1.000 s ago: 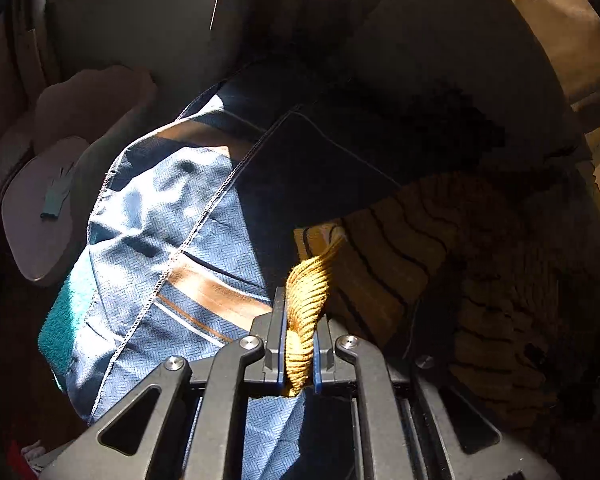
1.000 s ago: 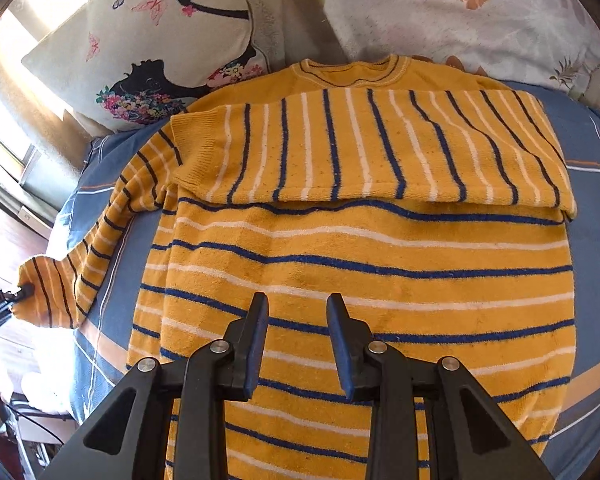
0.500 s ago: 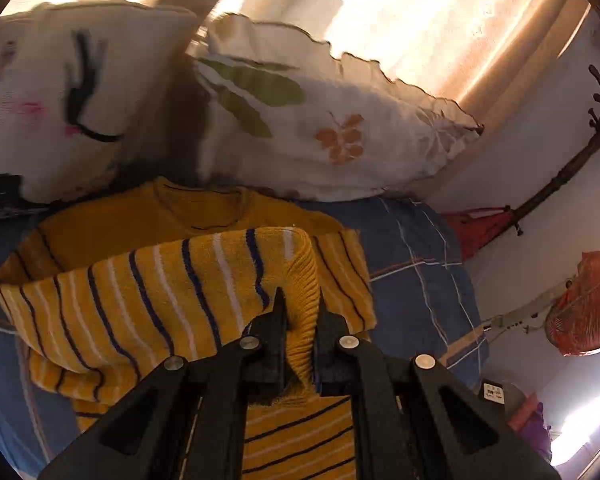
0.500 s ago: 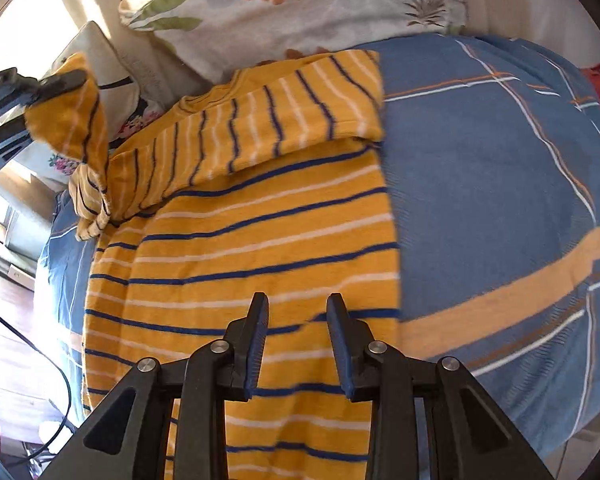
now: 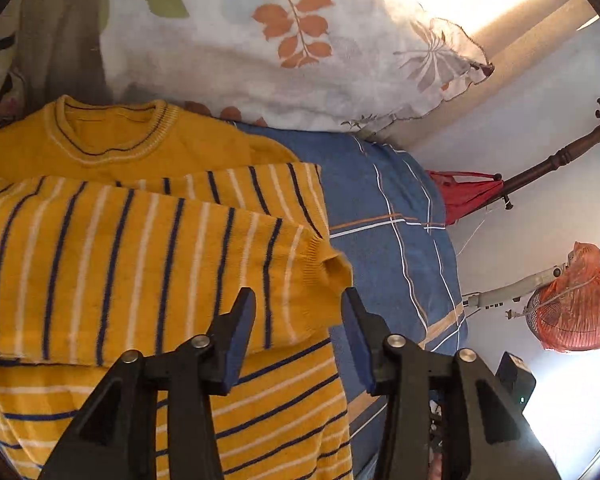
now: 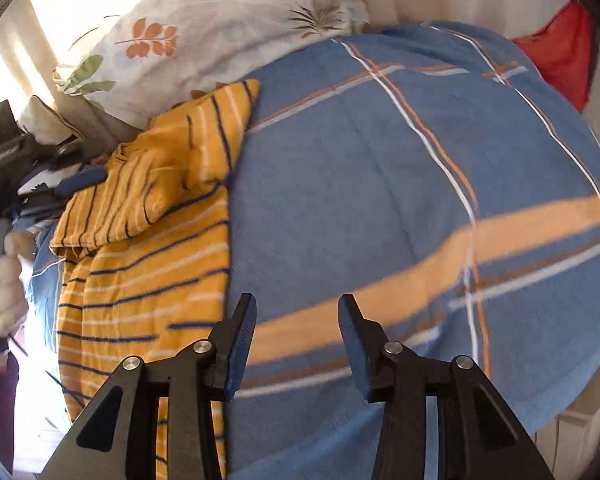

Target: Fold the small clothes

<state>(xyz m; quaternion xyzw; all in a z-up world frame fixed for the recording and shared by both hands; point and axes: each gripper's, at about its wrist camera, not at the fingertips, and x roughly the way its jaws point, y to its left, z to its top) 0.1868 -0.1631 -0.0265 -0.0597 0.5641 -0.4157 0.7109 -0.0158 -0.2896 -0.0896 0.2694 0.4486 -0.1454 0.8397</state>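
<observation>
Both sleeves (image 5: 148, 264) are laid across the sweater (image 5: 260, 408) for folding; left gripper (image 5: 298, 336) and right gripper (image 6: 296, 340) are held open, empty.

The sweater (image 5: 148, 264) lies flat on the bedspread (image 5: 384, 248), collar toward the leaf-print pillow (image 5: 284, 40) at the bed's head. Both sleeves (image 5: 112, 264) are folded across its chest, one atop the other. The left gripper (image 5: 298, 314) hangs just above the upper sleeve's cuff, touching nothing. The right gripper (image 6: 296, 320) hangs over bare bedspread (image 6: 380, 184), to the sweater's (image 6: 148, 272) right. A coat stand (image 5: 564, 152) stands beyond the bed's right edge.
</observation>
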